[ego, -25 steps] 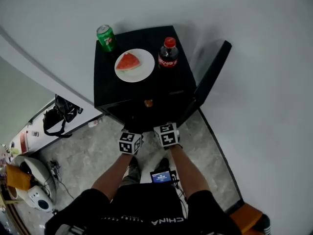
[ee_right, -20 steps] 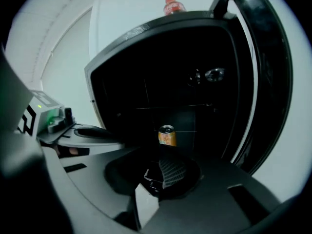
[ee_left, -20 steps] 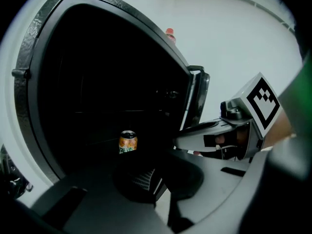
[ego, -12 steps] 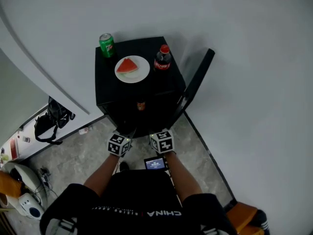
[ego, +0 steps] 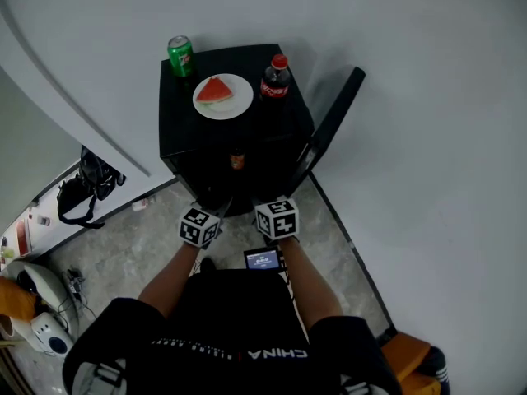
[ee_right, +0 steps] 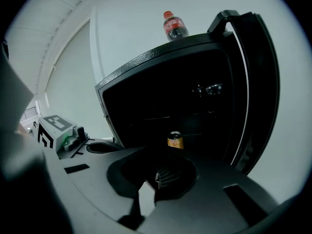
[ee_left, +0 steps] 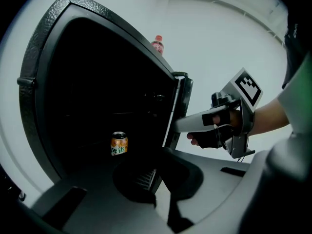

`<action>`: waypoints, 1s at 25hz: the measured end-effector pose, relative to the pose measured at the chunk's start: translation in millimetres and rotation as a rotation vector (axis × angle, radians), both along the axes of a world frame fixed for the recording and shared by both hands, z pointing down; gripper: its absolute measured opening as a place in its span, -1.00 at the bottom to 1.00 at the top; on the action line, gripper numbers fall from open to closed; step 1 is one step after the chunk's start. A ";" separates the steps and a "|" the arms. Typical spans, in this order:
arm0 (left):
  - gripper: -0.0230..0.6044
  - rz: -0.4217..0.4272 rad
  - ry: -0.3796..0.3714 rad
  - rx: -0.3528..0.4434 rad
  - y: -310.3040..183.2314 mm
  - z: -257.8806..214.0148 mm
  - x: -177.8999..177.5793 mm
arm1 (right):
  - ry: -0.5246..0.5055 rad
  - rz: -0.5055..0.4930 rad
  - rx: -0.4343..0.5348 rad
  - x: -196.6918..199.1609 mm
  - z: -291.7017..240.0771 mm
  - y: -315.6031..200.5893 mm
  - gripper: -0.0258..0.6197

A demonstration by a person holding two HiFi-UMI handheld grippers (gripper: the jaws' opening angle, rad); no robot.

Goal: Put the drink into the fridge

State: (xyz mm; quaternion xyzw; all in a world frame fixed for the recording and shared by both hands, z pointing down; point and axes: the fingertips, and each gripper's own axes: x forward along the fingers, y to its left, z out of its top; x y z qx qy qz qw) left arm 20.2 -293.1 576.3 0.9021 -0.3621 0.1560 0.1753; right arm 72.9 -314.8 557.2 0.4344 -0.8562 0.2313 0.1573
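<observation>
- White wall and pale stone floor surround the black fridge point(ego: 177, 130); its door point(ego: 329, 130) stands wide open.
- My left tool point(ee_left: 148, 179) and right tool point(ee_right: 158, 177) are both closed and empty, near the opening.
- Orange can point(ee_left: 119, 144) stands upright inside, well apart from both tools.
- Pushing the door with a closed tip, I might slip off its edge.
- A hard slam could topple the cola bottle point(ego: 275, 78) on the fridge top.

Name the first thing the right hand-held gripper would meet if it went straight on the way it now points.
Probably the orange can standing inside the open fridge, in line beyond the right hand-held gripper, jaws shut; depth is unclear.
</observation>
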 end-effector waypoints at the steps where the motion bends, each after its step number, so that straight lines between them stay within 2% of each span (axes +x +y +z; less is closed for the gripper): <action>1: -0.89 -0.005 -0.002 -0.002 3.3 1.3 1.0 | 0.000 -0.003 -0.011 1.9 4.0 4.3 -0.87; 5: -0.89 -0.071 -0.008 -0.012 11.8 4.7 0.7 | 0.001 -0.018 -0.034 11.2 12.3 16.7 -0.87; 10: -0.89 -0.185 0.014 0.027 22.6 -0.3 0.4 | -0.025 -0.049 -0.068 23.7 25.5 25.6 -0.87; 12: -0.89 -0.200 0.021 0.002 36.5 6.7 2.6 | -0.046 -0.052 -0.099 28.2 36.8 34.1 -0.87; 14: -0.89 -0.192 0.017 -0.038 51.9 18.2 3.9 | -0.065 -0.045 -0.131 31.7 48.0 44.6 -0.87; 17: -0.89 -0.161 -0.032 -0.066 67.5 29.9 -0.3 | -0.098 -0.019 -0.158 33.9 54.8 60.6 -0.87; 21: -0.89 -0.129 -0.044 -0.037 74.9 19.8 -5.7 | -0.102 0.015 -0.146 35.4 46.8 77.4 -0.87; 25: -0.89 -0.039 -0.034 0.008 99.1 6.9 -6.6 | -0.081 0.041 -0.124 24.5 36.3 91.6 -0.87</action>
